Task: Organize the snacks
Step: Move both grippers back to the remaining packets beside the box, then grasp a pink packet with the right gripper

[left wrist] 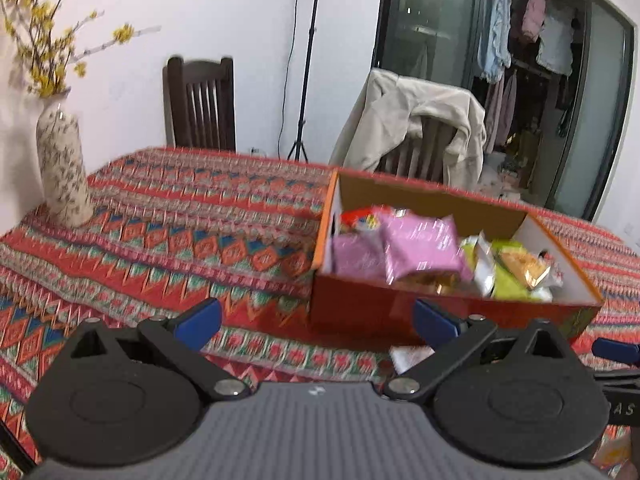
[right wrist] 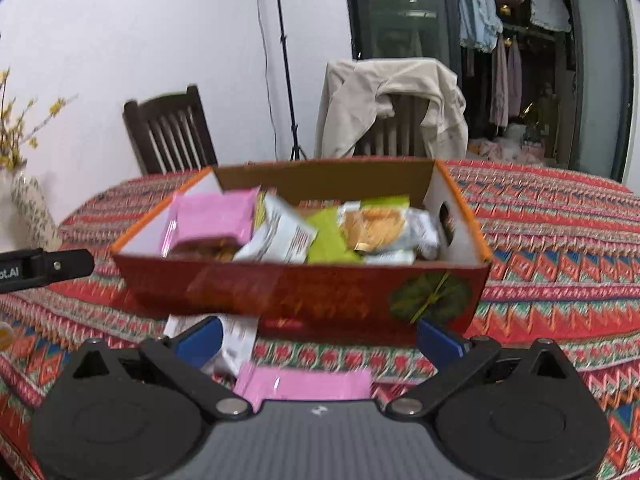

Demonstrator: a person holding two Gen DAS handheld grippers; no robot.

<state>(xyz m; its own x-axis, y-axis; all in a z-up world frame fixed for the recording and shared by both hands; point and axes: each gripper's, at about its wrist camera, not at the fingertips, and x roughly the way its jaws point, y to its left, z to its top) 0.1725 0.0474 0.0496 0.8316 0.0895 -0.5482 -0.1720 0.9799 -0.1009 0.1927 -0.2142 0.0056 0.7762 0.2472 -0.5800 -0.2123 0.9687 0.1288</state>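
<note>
Two grippers hang over a patterned tablecloth point(left wrist: 160, 216), both with blue fingers spread apart and nothing between them. The left gripper point(left wrist: 318, 318) sits near the box point(left wrist: 360, 312), to its left. The right gripper point(right wrist: 318, 338) faces the box's near wall. The box is red outside, white inside, and holds snack packs: pink packs point(right wrist: 212, 216) at the left, white point(right wrist: 280, 236) and green point(right wrist: 330, 240) ones in the middle, a pack picturing golden biscuits point(right wrist: 376, 226) toward the right. On the cloth just near the box lie a white pack point(right wrist: 236, 340) and a pink pack point(right wrist: 308, 384), between the right fingers. A vase point(left wrist: 64, 168) of yellow blossoms stands far left. Two chairs stand beyond the table, one draped with a beige jacket point(left wrist: 412, 120)
</note>
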